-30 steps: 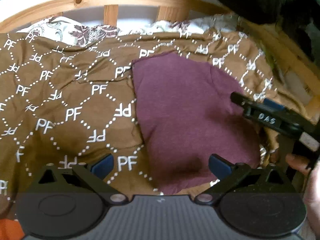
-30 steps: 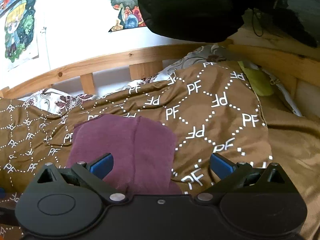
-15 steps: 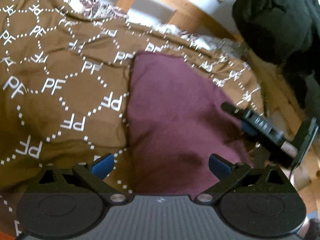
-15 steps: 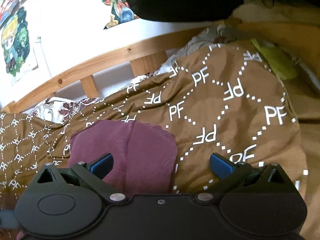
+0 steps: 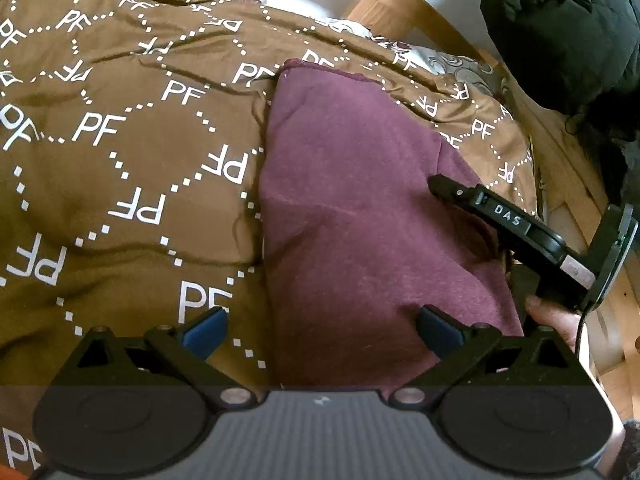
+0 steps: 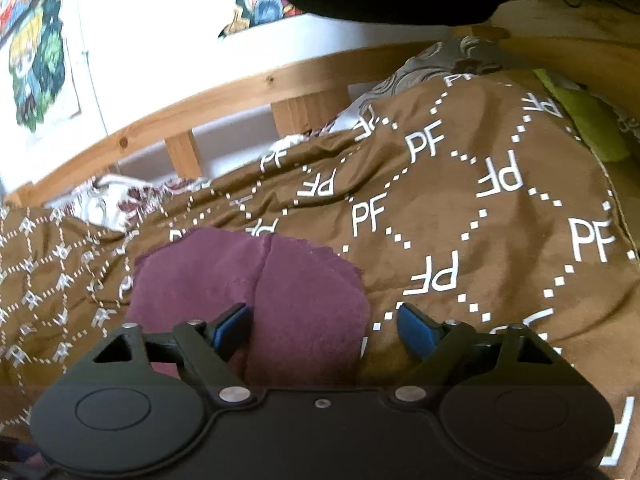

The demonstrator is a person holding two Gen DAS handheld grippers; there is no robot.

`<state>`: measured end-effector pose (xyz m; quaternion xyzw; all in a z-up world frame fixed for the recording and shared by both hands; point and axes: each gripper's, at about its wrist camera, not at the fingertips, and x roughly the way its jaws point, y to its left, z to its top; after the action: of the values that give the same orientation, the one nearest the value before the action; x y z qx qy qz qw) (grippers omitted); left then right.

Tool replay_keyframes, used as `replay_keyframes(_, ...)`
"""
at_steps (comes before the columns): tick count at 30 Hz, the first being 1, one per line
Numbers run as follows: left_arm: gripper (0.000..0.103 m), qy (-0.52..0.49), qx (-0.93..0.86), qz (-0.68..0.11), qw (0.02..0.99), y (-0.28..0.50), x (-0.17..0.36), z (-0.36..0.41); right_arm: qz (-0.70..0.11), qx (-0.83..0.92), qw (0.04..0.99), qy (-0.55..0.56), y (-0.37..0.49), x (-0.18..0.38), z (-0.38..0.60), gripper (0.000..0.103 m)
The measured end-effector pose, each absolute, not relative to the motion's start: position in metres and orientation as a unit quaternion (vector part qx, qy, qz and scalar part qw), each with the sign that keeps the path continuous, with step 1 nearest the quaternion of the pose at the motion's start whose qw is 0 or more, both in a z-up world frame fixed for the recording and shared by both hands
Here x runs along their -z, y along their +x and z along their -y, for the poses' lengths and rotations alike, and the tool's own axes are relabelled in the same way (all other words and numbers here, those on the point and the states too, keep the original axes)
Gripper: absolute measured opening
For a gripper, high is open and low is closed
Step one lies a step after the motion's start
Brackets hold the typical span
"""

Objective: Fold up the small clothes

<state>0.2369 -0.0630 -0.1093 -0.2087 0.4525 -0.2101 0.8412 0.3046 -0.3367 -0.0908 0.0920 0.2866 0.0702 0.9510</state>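
The maroon garment lay folded on the brown PF-printed bedspread, centre of my left view and lower left of my right view. My left hand-held gripper hung spread wide over its near edge, grasping nothing. My right hand-held gripper had just been closing, its jaws apart around the garment's right fold, pads not yet pressing the cloth. A wooden bed rail crossed behind.
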Motion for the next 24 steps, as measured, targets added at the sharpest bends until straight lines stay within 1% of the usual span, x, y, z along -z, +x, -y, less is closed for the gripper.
replay_keyframes(3, 0.102, -0.215, 0.211, -0.455, 0.838, 0.239, 0.110, 0.063, -0.289, -0.070, 0.951, 0.083, 0.305, 0.092, 0.334, 0.075)
replay_keyframes(11, 0.102, -0.220, 0.212, -0.455, 0.836, 0.240, 0.110, 0.062, -0.291, -0.067, 0.952, 0.075, 0.305, 0.093, 0.332, 0.075)
replay_keyframes(14, 0.102, -0.223, 0.212, -0.456, 0.835, 0.239, 0.110, 0.062, -0.291, -0.067, 0.952, 0.073, 0.305, 0.093, 0.332, 0.075)
replay_keyframes(17, 0.103, -0.225, 0.212, -0.456, 0.835, 0.239, 0.112, 0.060, -0.290, -0.070, 0.951, 0.076, 0.303, 0.092, 0.333, 0.080)
replay_keyframes(19, 0.103, -0.222, 0.203, -0.463, 0.834, 0.241, 0.114, 0.060, -0.284, -0.067, 0.953, 0.082, 0.301, 0.088, 0.334, 0.080)
replay_keyframes(20, 0.103, -0.221, 0.201, -0.467, 0.832, 0.241, 0.115, 0.060, -0.279, -0.065, 0.955, 0.083, 0.299, 0.087, 0.335, 0.078)
replay_keyframes(22, 0.103, -0.217, 0.194, -0.467, 0.835, 0.240, 0.115, 0.060, -0.270, -0.057, 0.958, 0.075, 0.296, 0.084, 0.333, 0.068)
replay_keyframes(24, 0.103, -0.210, 0.186, -0.465, 0.840, 0.238, 0.115, 0.060, -0.260, -0.047, 0.963, 0.056, 0.293, 0.081, 0.329, 0.040)
